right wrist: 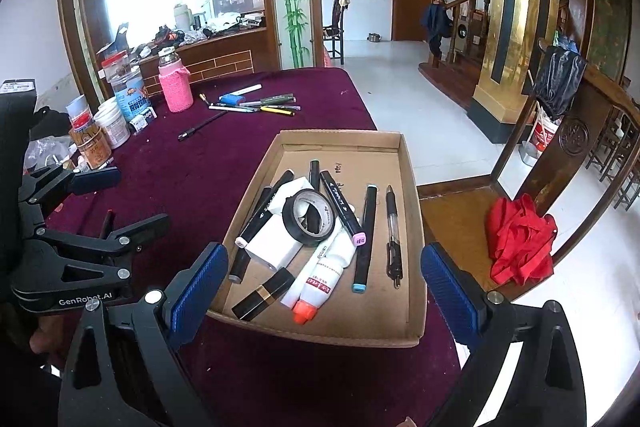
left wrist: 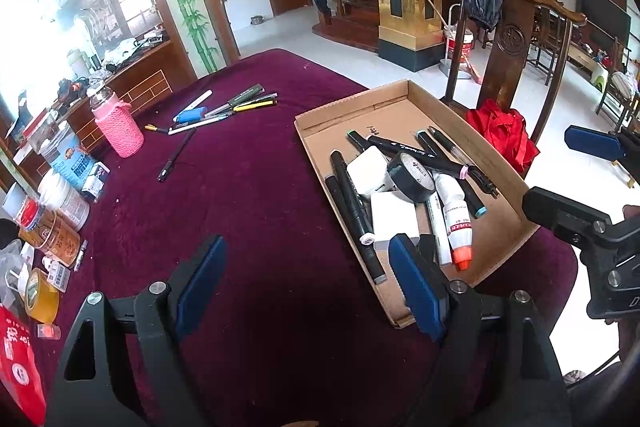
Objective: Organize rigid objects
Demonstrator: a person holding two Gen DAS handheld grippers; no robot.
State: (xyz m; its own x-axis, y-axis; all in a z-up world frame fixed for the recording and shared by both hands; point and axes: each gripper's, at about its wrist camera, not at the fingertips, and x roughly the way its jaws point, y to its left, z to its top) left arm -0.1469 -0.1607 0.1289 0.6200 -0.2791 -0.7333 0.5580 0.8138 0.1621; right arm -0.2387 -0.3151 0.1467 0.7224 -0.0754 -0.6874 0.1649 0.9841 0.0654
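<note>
A shallow cardboard tray [right wrist: 412, 203] [left wrist: 452, 107] sits at the right edge of the maroon table. It holds several markers, white adapters [right wrist: 274, 241], a black tape roll [right wrist: 308, 215] [left wrist: 412, 177], a glue tube [right wrist: 316, 287], a black lipstick [right wrist: 262, 293] and a pen [right wrist: 393, 235]. A cluster of loose pens [left wrist: 224, 109] [right wrist: 256, 105] and one black pen [left wrist: 176, 155] [right wrist: 200, 129] lie farther back on the cloth. My left gripper [left wrist: 308, 283] is open and empty beside the tray's near-left corner. My right gripper [right wrist: 324, 291] is open and empty, its jaws straddling the tray's near end.
A pink-sleeved bottle [left wrist: 118, 125] [right wrist: 174, 87], jars, cans [left wrist: 56, 239] and tape rolls [left wrist: 40, 297] crowd the table's left edge. A wooden chair [right wrist: 460, 227] with a red cloth [right wrist: 520, 243] stands right of the tray.
</note>
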